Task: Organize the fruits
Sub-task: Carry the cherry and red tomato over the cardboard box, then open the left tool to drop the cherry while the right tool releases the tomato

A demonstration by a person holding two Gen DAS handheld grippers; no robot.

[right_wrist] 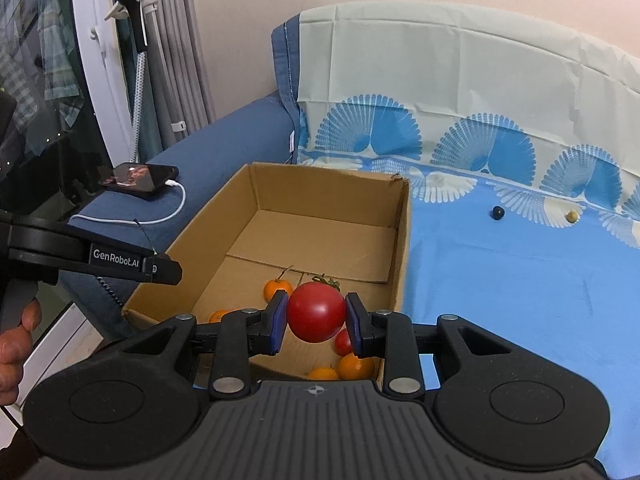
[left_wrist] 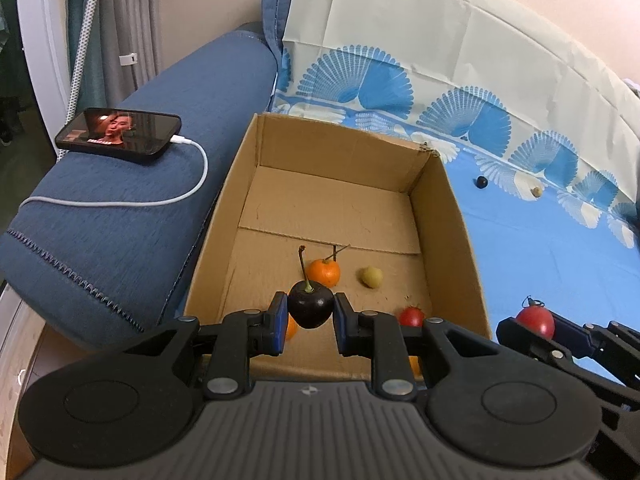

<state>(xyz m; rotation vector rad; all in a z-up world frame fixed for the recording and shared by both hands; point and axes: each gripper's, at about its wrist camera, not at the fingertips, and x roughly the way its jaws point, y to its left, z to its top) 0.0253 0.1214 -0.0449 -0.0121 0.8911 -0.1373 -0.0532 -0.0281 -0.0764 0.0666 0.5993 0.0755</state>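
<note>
My left gripper [left_wrist: 310,312] is shut on a dark cherry [left_wrist: 310,309] with a long stem, held above the near end of an open cardboard box [left_wrist: 452,216]. My right gripper [right_wrist: 316,318] is shut on a red tomato [right_wrist: 317,311] over the box's near right corner [right_wrist: 400,248]; the tomato [left_wrist: 536,320] also shows at the right of the left wrist view. Inside the box lie an orange fruit with a stem [left_wrist: 325,272], a pale yellow fruit [left_wrist: 372,277], a small red tomato [left_wrist: 412,316] and more orange fruits [right_wrist: 355,366].
The box sits on a blue patterned sheet [right_wrist: 520,280] over a sofa. A dark berry [right_wrist: 497,213] and a small tan fruit [right_wrist: 572,216] lie loose on the sheet at the back right. A phone [left_wrist: 120,134] with a white cable rests on the blue armrest at left.
</note>
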